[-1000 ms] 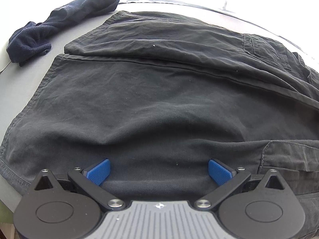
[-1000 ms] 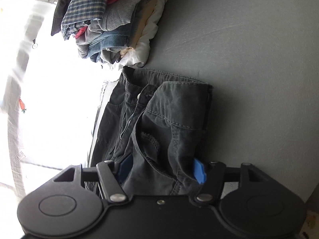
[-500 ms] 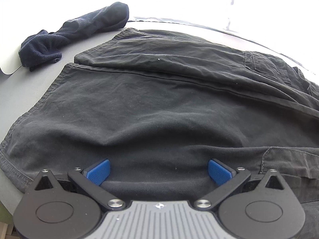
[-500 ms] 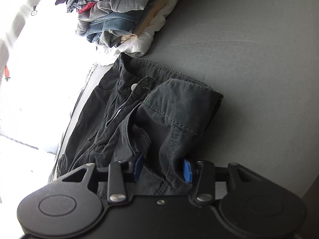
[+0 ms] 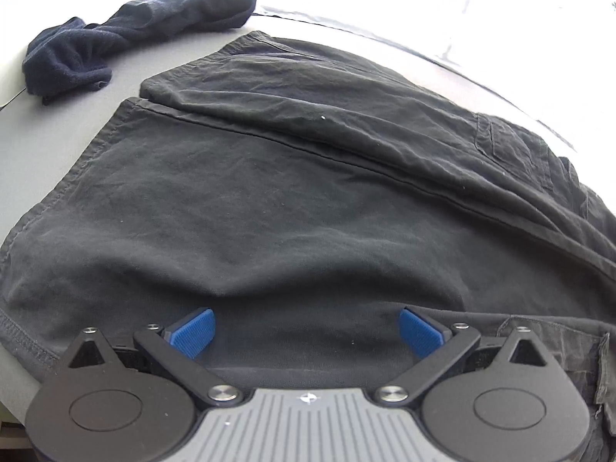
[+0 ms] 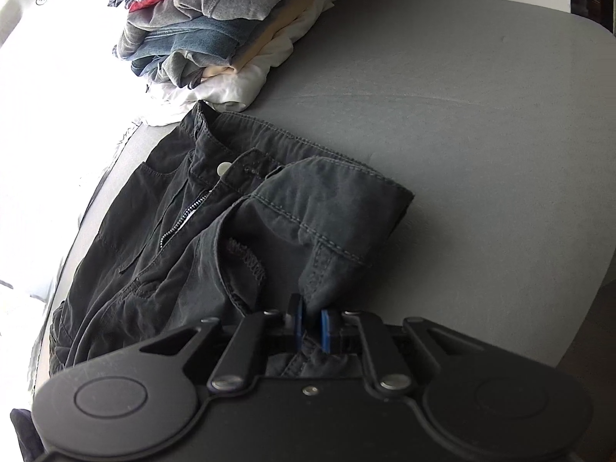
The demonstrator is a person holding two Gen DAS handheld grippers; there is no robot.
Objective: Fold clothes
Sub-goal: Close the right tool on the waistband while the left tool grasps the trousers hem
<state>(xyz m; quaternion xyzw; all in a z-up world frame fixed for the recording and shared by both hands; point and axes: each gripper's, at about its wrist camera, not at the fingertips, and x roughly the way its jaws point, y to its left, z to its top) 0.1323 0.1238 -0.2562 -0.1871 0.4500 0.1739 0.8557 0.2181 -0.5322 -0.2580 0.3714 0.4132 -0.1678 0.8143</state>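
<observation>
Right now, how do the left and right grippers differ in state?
The left gripper is open, its blue pads spread wide over the flat leg of the black trousers; the right gripper is shut, pinching a fold near the trousers' waistband. The left grips nothing; the right holds fabric. Both have blue pads.

the black trousers (image 5: 308, 200) cover nearly all the grey surface (image 5: 46, 142) ahead of the left claw (image 5: 306, 331), whose jaws stand wide apart over the cloth. bare surface shows only to the left of the trouser hem, and a dark blue garment (image 5: 127, 27) lies bunched at its far end, close to the hem's far corner. in the right wrist view, the surface (image 6: 481, 115) right of the waistband (image 6: 292, 142) lies open out to its edge. a stack of folded clothes (image 6: 219, 34) blocks the far left, touching the waistband's far end. the right claw (image 6: 311, 327) is pinched on a fold of trousers.
</observation>
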